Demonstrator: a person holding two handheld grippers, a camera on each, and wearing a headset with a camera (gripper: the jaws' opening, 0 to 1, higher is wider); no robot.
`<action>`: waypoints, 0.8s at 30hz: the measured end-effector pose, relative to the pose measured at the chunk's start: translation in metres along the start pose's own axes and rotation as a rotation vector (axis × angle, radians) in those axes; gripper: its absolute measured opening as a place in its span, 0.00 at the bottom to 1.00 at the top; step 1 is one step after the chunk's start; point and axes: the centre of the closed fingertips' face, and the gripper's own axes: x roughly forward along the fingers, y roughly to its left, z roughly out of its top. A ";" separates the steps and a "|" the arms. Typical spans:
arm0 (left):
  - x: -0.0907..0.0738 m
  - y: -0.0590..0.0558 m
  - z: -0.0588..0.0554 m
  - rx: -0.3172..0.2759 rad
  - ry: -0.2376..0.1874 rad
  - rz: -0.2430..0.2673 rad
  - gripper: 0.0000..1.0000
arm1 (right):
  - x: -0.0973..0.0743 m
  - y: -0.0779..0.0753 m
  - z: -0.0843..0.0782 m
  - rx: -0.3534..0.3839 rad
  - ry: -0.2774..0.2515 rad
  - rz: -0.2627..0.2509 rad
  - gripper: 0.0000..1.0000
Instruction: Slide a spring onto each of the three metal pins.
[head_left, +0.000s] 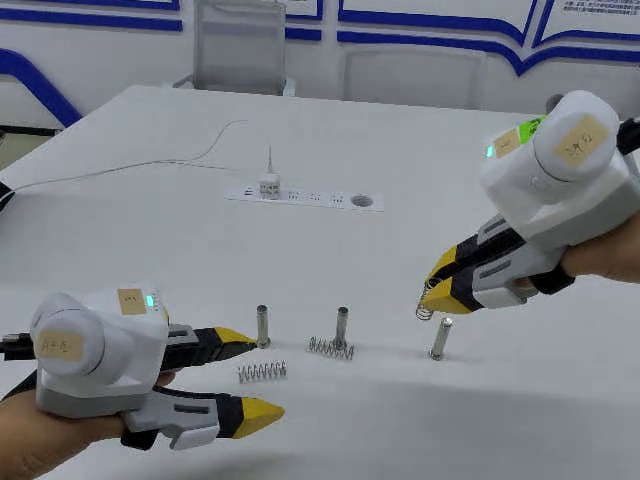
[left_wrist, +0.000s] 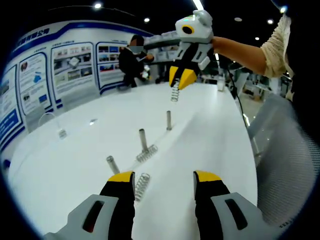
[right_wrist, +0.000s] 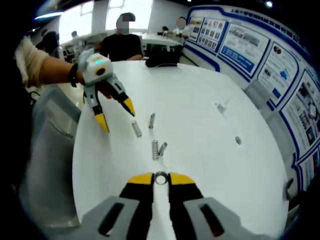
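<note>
Right gripper (head_left: 437, 290): my yellow-tipped jaws are clamped on a coiled wire spring (head_left: 424, 305). It hangs from the tips just above and beside the right-hand pin (head_left: 440, 338), apart from it.

Left gripper (head_left: 258, 377): jaws spread, holding nothing, low over the smooth white table (head_left: 150, 230).

A second spring (head_left: 262, 372) lies flat just ahead of the left tips. A third spring (head_left: 331, 348) lies against the foot of the middle pin (head_left: 341, 326). The left pin (head_left: 263, 325) stands beside one left tip. All three pins are upright, slim, grey metal cylinders.

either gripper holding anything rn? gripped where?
Right gripper holds a small coiled metal spring by its top end, pinched between the fingers; the rest hangs below. Left gripper is open, holding nothing.
</note>
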 end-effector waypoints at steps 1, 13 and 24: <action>0.000 0.000 0.000 -0.001 0.000 0.001 0.48 | 0.000 -0.001 0.000 0.002 0.001 -0.002 0.12; -0.003 0.000 -0.004 -0.016 0.000 0.010 0.48 | -0.001 -0.023 -0.017 0.031 0.043 -0.031 0.12; -0.004 -0.001 -0.006 -0.022 -0.002 0.012 0.48 | 0.011 -0.033 -0.039 0.073 0.081 -0.035 0.12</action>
